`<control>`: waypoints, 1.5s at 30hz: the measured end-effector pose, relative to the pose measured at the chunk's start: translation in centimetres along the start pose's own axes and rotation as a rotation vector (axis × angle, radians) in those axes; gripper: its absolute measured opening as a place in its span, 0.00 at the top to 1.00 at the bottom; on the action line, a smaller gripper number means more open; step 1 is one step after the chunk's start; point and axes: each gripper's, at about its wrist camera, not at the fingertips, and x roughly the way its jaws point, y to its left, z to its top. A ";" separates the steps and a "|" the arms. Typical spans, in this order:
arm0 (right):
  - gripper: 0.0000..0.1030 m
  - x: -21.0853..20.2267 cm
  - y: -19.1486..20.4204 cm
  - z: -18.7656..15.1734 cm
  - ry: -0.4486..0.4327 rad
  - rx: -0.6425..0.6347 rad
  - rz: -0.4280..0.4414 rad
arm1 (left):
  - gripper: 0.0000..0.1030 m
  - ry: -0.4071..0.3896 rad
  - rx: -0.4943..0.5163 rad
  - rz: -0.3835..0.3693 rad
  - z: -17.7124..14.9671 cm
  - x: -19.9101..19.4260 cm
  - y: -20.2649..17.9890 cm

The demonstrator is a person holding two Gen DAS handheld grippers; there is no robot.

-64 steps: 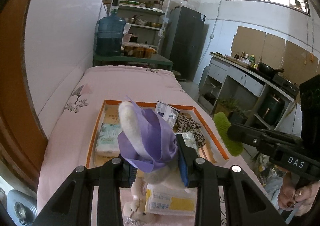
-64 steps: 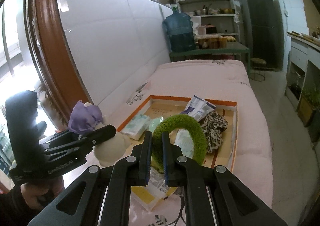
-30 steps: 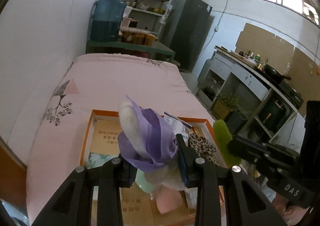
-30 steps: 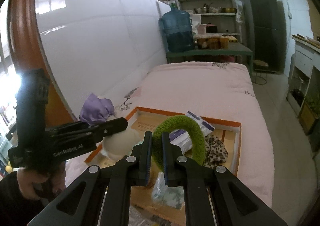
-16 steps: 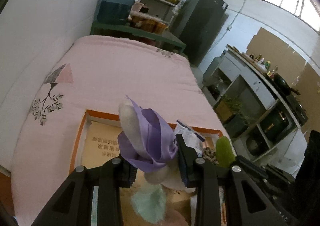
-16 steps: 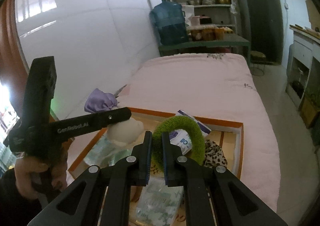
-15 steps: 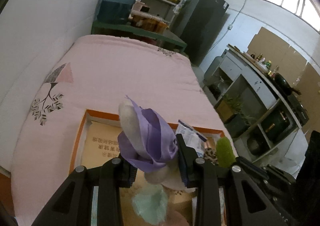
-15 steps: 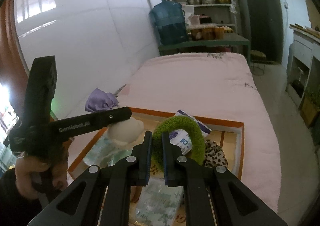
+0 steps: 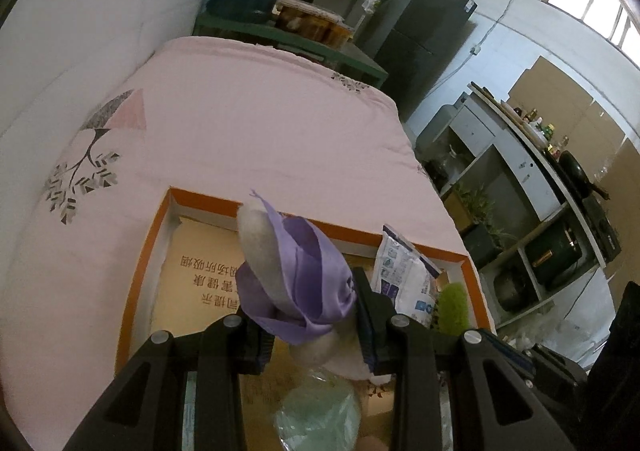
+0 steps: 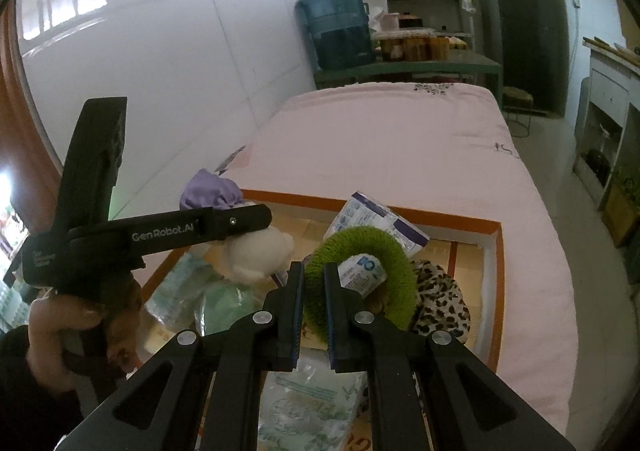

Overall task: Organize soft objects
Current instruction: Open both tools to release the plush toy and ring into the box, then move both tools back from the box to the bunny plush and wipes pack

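Observation:
My left gripper (image 9: 310,315) is shut on a white plush toy with a purple bow (image 9: 296,267) and holds it above the orange-rimmed box (image 9: 280,213). The toy also shows in the right wrist view (image 10: 256,251), under the left gripper (image 10: 260,219). My right gripper (image 10: 314,275) is shut on a green fuzzy ring (image 10: 384,251) and holds it over the box (image 10: 492,251). The ring's edge shows in the left wrist view (image 9: 452,305).
In the box lie a white-blue packet (image 10: 376,223), a leopard-print cloth (image 10: 440,299), a pale green bag (image 10: 224,307) and tissue packs (image 10: 312,399). The box sits on a pink bed (image 9: 260,111) along a white wall (image 10: 160,71). Shelves and a water jug (image 10: 340,27) stand beyond.
Both grippers have moved forward over the box with their loads still held. The bed fills more of the view, and the box's far rim is closer.

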 end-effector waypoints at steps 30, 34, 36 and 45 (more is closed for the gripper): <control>0.58 -2.1 1.2 -2.4 0.020 0.012 -0.005 | 0.38 -0.085 0.015 -0.052 -2.2 -6.9 -2.0; 0.58 -3.7 2.1 -3.3 0.009 0.024 0.009 | 0.38 -0.157 0.063 -0.035 -4.2 -10.6 -3.6; 0.58 -4.8 2.5 -4.1 -0.006 0.040 0.021 | 0.38 -0.195 0.084 -0.016 -5.8 -12.2 -4.2; 0.58 -8.8 4.8 -8.9 -0.067 0.139 0.060 | 0.39 -0.271 0.176 0.118 -14.5 -16.5 -5.5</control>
